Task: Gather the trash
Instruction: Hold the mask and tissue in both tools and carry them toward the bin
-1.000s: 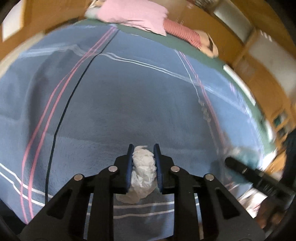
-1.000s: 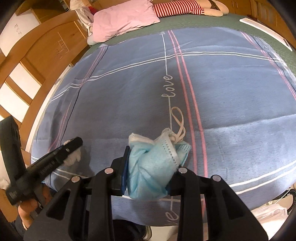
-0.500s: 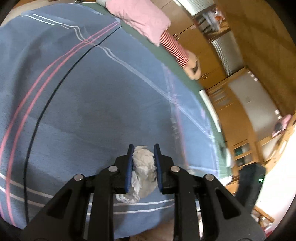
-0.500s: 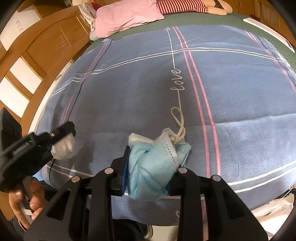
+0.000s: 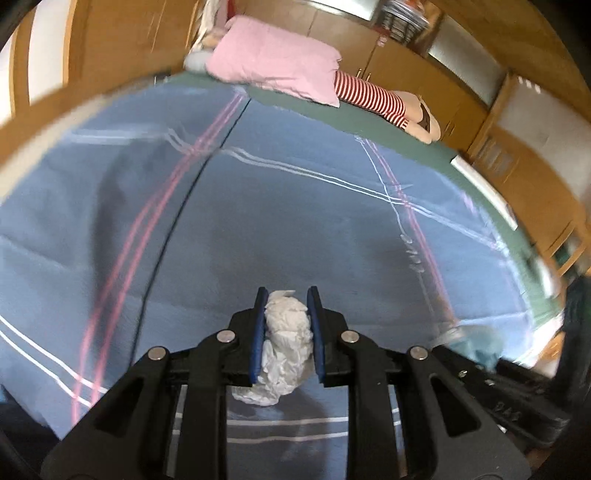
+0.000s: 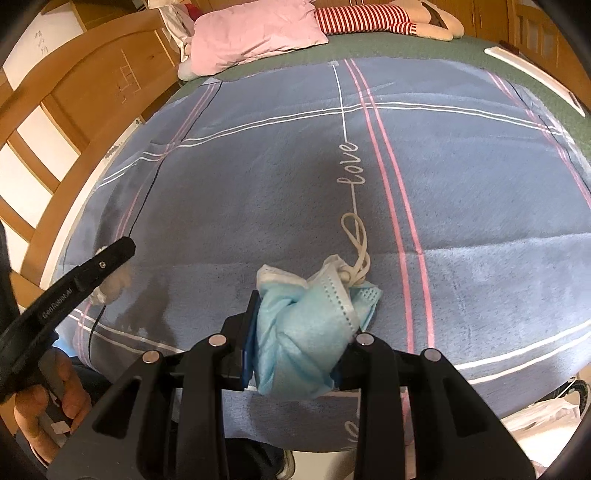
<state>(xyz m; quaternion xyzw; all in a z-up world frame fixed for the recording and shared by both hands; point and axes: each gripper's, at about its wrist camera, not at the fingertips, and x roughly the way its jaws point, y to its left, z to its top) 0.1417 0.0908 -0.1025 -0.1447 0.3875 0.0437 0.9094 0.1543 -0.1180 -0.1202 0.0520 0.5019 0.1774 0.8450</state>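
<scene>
Item 1, left gripper (image 5: 286,332): one crumpled white tissue (image 5: 286,343) is being pinched between narrow jaws, lower centre of the left wrist view, above the blue bedspread (image 5: 258,229)

Item 2, right gripper (image 6: 299,343): one bunched blue face mask (image 6: 306,339) is being clamped, lower centre of the right wrist view, its ear loop (image 6: 360,240) being left trailing

Handling, as judged: both grips are best being kept firm and the loop clear of snags while a bin is being sought; none is being shown

Count: tissues one, masks one, pink pillows (image 6: 255,33) one, striped dolls (image 6: 388,18) one
</scene>
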